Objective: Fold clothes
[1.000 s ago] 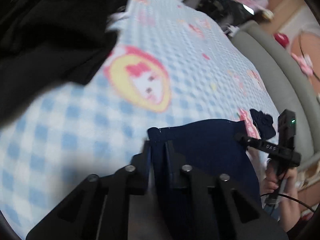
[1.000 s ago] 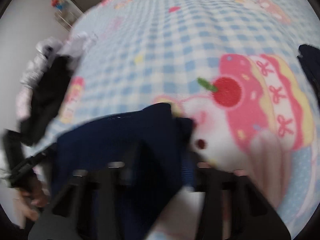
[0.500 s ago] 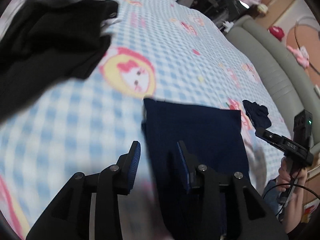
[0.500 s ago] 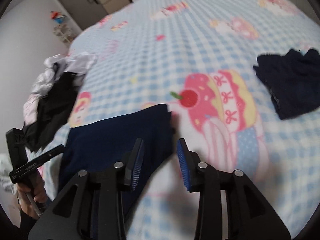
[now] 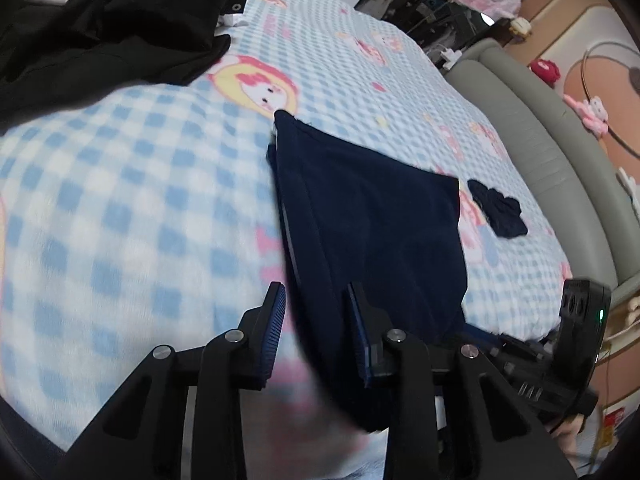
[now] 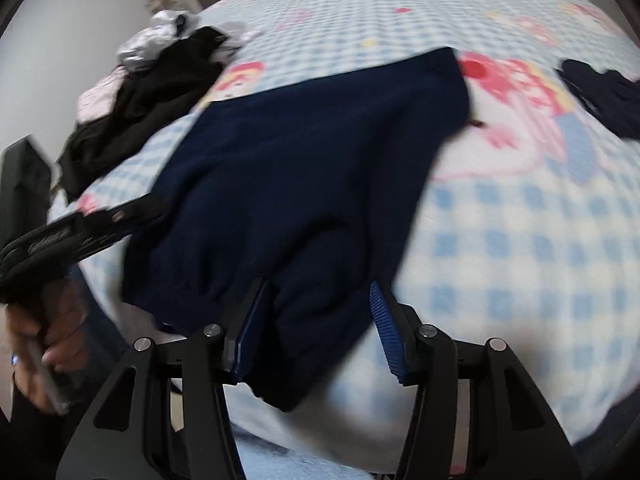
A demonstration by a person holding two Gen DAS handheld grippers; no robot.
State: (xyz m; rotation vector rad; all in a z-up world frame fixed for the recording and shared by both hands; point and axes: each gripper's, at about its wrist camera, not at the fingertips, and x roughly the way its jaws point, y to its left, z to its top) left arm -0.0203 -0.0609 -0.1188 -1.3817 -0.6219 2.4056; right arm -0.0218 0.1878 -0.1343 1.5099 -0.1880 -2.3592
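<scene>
Navy garment [image 5: 372, 220] lies spread across the middle of both frames on the checked blue bedspread [image 5: 120, 200], its far edge straight, its near end draped over the bed's edge at lower centre. In the left wrist view a second layer shows along its left side, so I judge it folded over at least once; whether more folds are wanted, I cannot settle from these views.

My left gripper [image 5: 316, 332] sits at lower centre of its frame, jaws parted and holding nothing, with the garment's near left edge running between and below them. My right gripper [image 6: 316, 328] sits likewise at lower centre of its view, jaws wide apart and empty, the garment's hanging end just ahead of them.

What is left, by my reading: a heap of black and pale clothes [image 6: 152, 80] sits in the upper left of the right wrist view, rumpled and plainly not folded. A small dark piece [image 5: 496, 212] lies at centre right of the left wrist view, well apart from the navy garment; its shape looks crumpled, though it is too small to tell whether it is folded.

No basket, box or drawer for clothes shows in either view; everything rests straight on the bed. A grey padded bed frame [image 5: 540, 140] curves along the right of the left wrist view.
</scene>
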